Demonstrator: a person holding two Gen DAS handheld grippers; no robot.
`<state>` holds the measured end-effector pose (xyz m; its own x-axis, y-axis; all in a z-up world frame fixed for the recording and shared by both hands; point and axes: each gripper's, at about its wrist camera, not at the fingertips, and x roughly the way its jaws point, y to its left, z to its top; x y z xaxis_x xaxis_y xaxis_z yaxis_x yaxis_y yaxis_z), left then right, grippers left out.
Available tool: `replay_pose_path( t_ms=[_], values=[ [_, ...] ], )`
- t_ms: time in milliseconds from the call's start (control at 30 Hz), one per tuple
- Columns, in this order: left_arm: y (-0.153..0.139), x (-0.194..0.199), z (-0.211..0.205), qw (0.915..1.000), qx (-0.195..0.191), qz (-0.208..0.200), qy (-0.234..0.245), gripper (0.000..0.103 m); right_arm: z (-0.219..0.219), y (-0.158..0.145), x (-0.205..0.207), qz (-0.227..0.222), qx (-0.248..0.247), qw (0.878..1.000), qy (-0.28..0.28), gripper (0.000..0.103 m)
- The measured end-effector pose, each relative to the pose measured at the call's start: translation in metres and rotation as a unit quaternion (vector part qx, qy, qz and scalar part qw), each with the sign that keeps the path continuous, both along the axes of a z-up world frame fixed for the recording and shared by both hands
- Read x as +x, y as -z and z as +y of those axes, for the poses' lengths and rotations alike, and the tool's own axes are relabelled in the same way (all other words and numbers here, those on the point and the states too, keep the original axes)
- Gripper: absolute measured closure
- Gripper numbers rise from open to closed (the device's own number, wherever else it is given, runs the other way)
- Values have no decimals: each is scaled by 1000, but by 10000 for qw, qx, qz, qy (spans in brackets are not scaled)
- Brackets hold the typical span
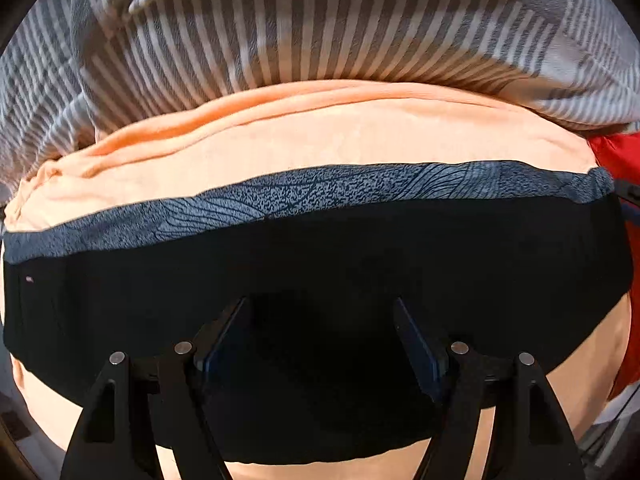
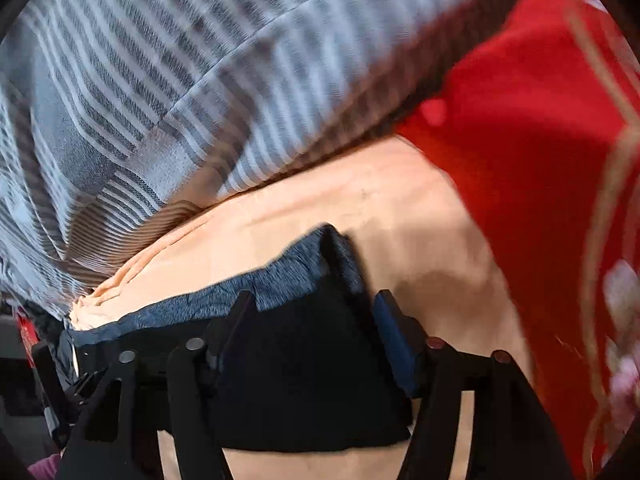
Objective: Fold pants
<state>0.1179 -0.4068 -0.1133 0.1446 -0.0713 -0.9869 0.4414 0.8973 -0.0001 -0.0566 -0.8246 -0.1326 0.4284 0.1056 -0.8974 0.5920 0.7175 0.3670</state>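
The black pants (image 1: 312,264) lie folded into a wide, flat band across a peach-orange sheet (image 1: 360,136) on what looks like a bed. Along the far edge of the band runs a blue-grey patterned strip (image 1: 320,192) with dark veined markings, apparently a second layer or lining showing past the black cloth. The near edge of the pants curves over the sheet close to the cameras.

The left claw (image 1: 322,308) hangs just above the middle of the pants with its jaws spread wide; black cloth fills the gap between them and nothing is gripped. Whether the tips touch the cloth cannot be told, since black lies against black.

The right claw (image 2: 314,302) sits over the right end of the pants (image 2: 304,380), where the corner of the patterned strip (image 2: 296,276) rises to a small peak between the jaws. Its jaws are also wide apart, one on each side of that end, holding nothing.

Beyond the sheet (image 2: 400,208), a grey and white striped blanket (image 1: 280,28) is heaped along the far side. To the right, a red cloth (image 2: 520,140) with gold lines and pale flowers lies beside the sheet.
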Motion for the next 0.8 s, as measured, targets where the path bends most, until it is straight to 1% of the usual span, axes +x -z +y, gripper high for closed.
replay_pose_path(
  t_ms=[33,67,100,167,200,267,333,400,433,500,567,633,700,733,767,800],
  values=[
    [2,0,0,10000,9,10,-41,29,4,4,7,59,-73,9999,-125,61],
    [4,1,0,9999,8,30,-99,29,9,12,17,312,-176,9988,-325,99],
    [6,1,-1,9999,8,37,-127,29,12,15,21,568,-342,9970,-400,98],
    [10,0,-3,9999,27,33,-138,28,10,18,21,731,-638,9947,-327,98],
    [11,0,-3,9999,55,27,-133,27,6,19,19,741,-613,9951,-241,97],
    [16,0,-7,9998,128,23,-126,27,-6,22,12,680,-379,9970,-24,97],
    [14,-2,-11,9998,176,-7,-97,27,-8,19,7,611,-342,9975,33,90],
    [11,-4,-17,9999,143,-36,-76,27,-9,13,-1,583,-395,9974,164,71],
    [8,-5,-17,9999,96,-43,-75,27,-10,11,-7,575,-372,9972,303,69],
    [2,-8,-21,10000,14,-88,-41,27,-7,3,-24,471,-284,9968,578,69],
    [-2,-12,-29,9999,-41,-141,28,27,5,-9,-42,338,-345,9963,707,69],
    [-1,-19,-42,9998,-105,-116,106,27,19,-18,-52,180,-455,9973,547,69],
    [4,-27,-58,9997,-144,-44,186,27,42,-24,-56,71,-582,9980,216,69],
    [8,-32,-65,9996,-143,-1,234,27,51,-22,-56,97,-572,9983,57,69],
    [12,-38,-73,9994,-148,46,301,27,60,-14,-55,239,-518,9983,-112,69],
    [15,-41,-78,9992,-156,55,355,27,59,-6,-50,403,-479,9979,-162,70]
  ],
)
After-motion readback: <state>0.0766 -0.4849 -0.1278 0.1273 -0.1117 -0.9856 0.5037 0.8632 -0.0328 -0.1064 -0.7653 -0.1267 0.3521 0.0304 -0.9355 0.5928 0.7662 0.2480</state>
